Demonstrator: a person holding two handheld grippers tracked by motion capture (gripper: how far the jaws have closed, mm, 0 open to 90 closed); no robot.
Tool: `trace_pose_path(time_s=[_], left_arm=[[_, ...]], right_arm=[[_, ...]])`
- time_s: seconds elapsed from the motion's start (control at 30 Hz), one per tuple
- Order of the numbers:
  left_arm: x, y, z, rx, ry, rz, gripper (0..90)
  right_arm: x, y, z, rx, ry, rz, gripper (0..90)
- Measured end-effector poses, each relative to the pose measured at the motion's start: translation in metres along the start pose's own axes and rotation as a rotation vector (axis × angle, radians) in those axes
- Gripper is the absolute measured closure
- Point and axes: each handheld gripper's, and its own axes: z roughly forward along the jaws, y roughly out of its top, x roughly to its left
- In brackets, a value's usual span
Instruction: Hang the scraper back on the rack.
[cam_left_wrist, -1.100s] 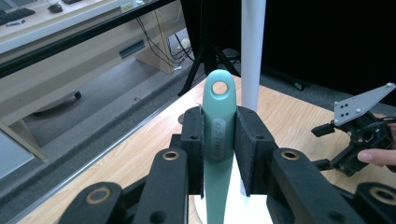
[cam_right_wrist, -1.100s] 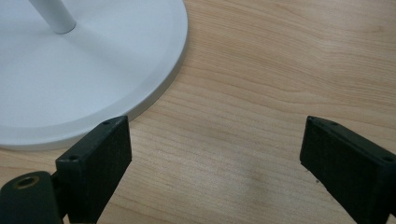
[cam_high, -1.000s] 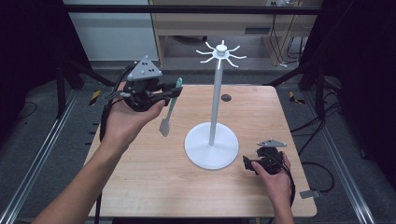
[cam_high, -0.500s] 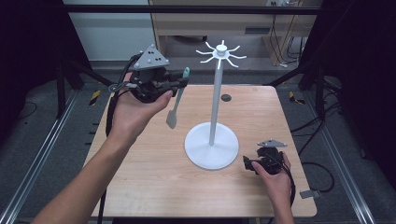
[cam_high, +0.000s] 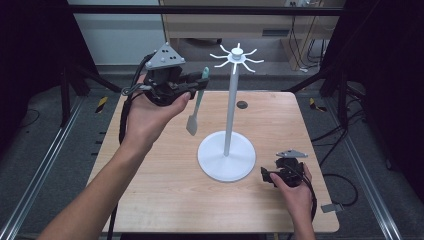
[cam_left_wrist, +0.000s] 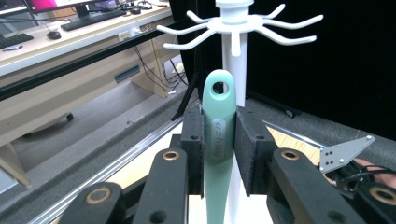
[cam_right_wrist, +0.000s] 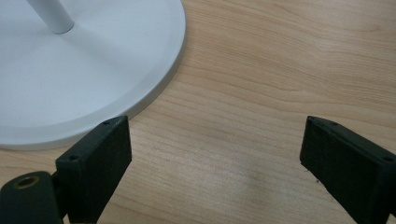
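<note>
Spatula (cam_left_wrist: 219, 140) logo blurred, unreadable

spatula (cam_left_wrist: 219, 135): mint green handle, pale grey blade
hook stand (cam_high: 228, 150): plain white
table (cam_high: 165, 195): light wood grain
gripper jaws: matte black
left gripper's plate (cam_high: 166, 56): grey

On the table (cam_high: 165, 195), the stand (cam_high: 226, 160) sits mid-table; the spatula (cam_high: 196, 105) hangs left of its pole.
</note>
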Motion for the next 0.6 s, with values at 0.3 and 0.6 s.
trace_pose_path(time_s=[0.3,0.6], left_arm=[[-0.0023,0.0047,0.0016,-0.007,-0.005,0.002,74.5],[-0.0049,0.0101,0.0033,-0.003,-0.005,0.018,74.4]], right_arm=[[-0.0005,-0.0001,0.0,0.002,-0.001,-0.009,9.4],[0.0,0.0,0.0001,0.002,0.001,-0.001,9.5]])
